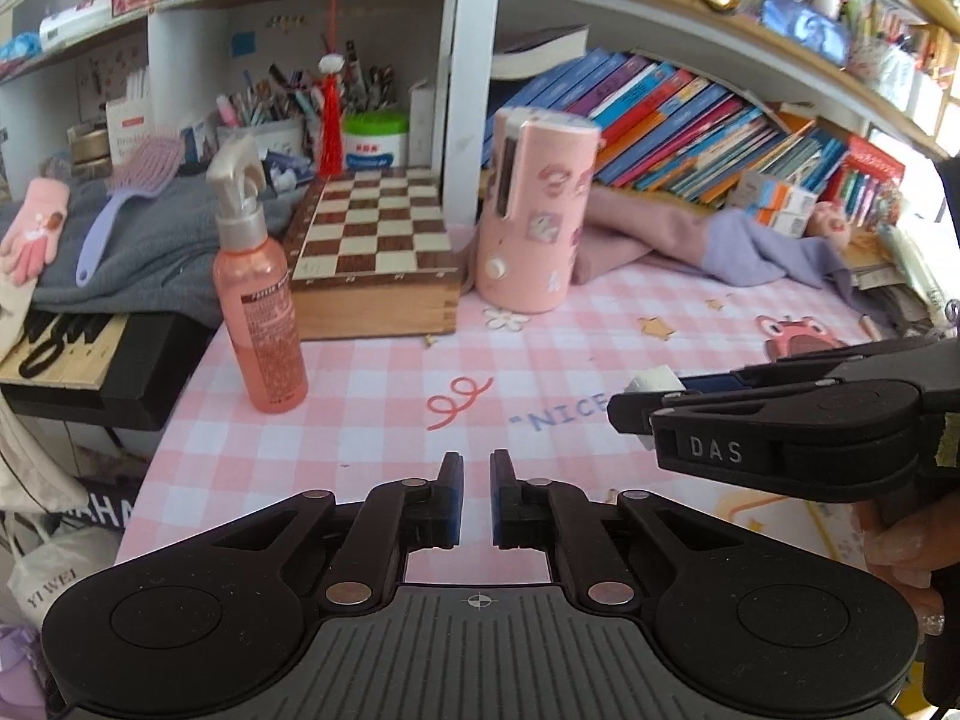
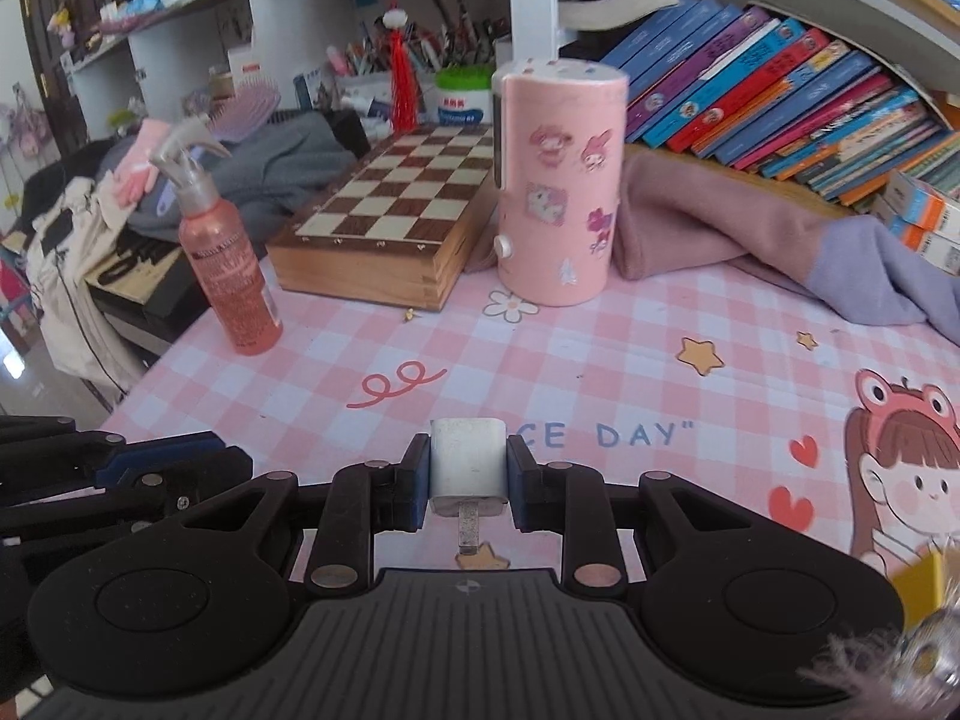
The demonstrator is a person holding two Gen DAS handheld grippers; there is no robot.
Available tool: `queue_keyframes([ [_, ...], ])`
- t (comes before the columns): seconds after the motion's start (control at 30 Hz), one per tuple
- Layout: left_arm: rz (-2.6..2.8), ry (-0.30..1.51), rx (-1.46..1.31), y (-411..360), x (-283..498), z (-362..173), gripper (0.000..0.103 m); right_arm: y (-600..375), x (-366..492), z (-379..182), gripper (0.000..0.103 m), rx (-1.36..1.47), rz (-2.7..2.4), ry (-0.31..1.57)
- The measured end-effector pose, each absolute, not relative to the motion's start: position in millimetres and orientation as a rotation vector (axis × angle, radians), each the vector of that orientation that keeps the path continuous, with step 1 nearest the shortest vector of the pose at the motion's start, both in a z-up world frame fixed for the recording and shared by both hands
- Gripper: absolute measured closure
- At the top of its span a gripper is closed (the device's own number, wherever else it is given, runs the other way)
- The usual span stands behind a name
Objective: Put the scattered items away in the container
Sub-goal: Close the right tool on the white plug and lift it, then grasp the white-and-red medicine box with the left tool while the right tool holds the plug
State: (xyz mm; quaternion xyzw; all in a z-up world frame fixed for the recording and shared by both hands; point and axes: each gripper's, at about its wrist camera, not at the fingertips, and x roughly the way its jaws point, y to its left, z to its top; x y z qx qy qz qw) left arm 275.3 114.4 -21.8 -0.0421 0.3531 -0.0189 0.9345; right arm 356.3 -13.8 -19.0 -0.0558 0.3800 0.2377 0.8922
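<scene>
My right gripper point(image 2: 469, 474) is shut on a white plug adapter point(image 2: 468, 465), its metal prongs pointing back toward the camera, held above the pink checked mat point(image 2: 600, 360). In the left wrist view the right gripper point(image 1: 636, 414) enters from the right with the white adapter point(image 1: 651, 381) showing between its fingers. My left gripper point(image 1: 477, 480) hovers low over the mat with its jaws nearly together and nothing between them. A pink cylindrical container point(image 2: 558, 180) with stickers stands upright at the back, also in the left wrist view point(image 1: 534, 210).
A pink spray bottle point(image 2: 225, 252) stands at the mat's left edge. A wooden chessboard box point(image 2: 396, 216) lies beside the container. Pink and purple cloth point(image 2: 780, 240) lies to the right under leaning books point(image 2: 780, 90). Grey cloth with a purple hairbrush point(image 1: 129, 198) sits at the left.
</scene>
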Motion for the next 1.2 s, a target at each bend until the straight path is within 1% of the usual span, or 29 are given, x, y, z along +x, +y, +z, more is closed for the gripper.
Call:
queue_keyframes([
  [0.23, -0.014, 0.730, -0.072, 116.1, 255.0, -20.0, 0.095, -27.3, 327.1, -17.6, 0.079, -0.077, 0.497, 0.810],
  [0.3, -0.005, 0.750, -0.081, 119.5, 254.8, -25.2, 0.093, -25.8, 322.5, -21.3, 0.079, -0.083, 0.505, 0.823],
  [0.33, 0.014, 0.757, -0.082, 121.5, 255.2, -28.1, 0.090, -24.2, 321.1, -23.1, 0.079, -0.087, 0.509, 0.828],
  [0.4, 0.037, 0.777, -0.078, 124.0, 258.2, -35.0, 0.078, -22.0, 319.3, -24.7, 0.079, -0.092, 0.516, 0.834],
  [0.47, 0.047, 0.792, -0.060, 124.9, 258.4, -41.8, 0.069, -21.0, 318.0, -25.5, 0.079, -0.096, 0.521, 0.836],
  [0.57, 0.047, 0.813, -0.065, 128.4, 252.3, -48.5, 0.066, -21.2, 317.0, -26.0, 0.079, -0.107, 0.525, 0.836],
  [0.63, 0.049, 0.824, -0.068, 130.6, 245.7, -52.4, 0.056, -22.8, 316.7, -27.7, 0.079, -0.107, 0.526, 0.844],
  [0.67, 0.051, 0.825, -0.064, 130.5, 241.6, -54.3, 0.047, -23.6, 316.5, -28.4, 0.079, -0.106, 0.526, 0.849],
  [0.7, 0.055, 0.828, -0.060, 130.2, 237.4, -56.5, 0.041, -23.9, 316.0, -29.3, 0.079, -0.105, 0.527, 0.853],
  [0.77, 0.048, 0.840, -0.063, 129.5, 231.9, -60.4, 0.040, -24.0, 315.1, -30.7, 0.079, -0.103, 0.531, 0.860],
  [0.83, 0.041, 0.850, -0.066, 126.8, 231.6, -63.5, 0.040, -22.6, 314.2, -32.5, 0.079, -0.101, 0.537, 0.869],
  [0.9, 0.031, 0.844, -0.060, 121.3, 235.5, -64.3, 0.046, -20.7, 313.5, -34.1, 0.079, -0.101, 0.546, 0.876],
  [0.93, 0.023, 0.844, -0.049, 117.2, 238.9, -65.2, 0.050, -19.8, 313.1, -34.4, 0.079, -0.102, 0.549, 0.877],
  [1.0, 0.015, 0.865, -0.009, 109.2, 246.5, -70.4, 0.072, -18.6, 312.7, -34.1, 0.079, -0.103, 0.553, 0.876],
  [1.17, 0.050, 0.892, -0.012, 108.7, 255.3, -83.3, 0.088, -20.4, 311.1, -32.0, 0.079, -0.101, 0.546, 0.870],
  [1.2, 0.051, 0.889, -0.013, 109.2, 255.0, -83.9, 0.090, -21.2, 310.4, -31.7, 0.079, -0.099, 0.543, 0.870],
])
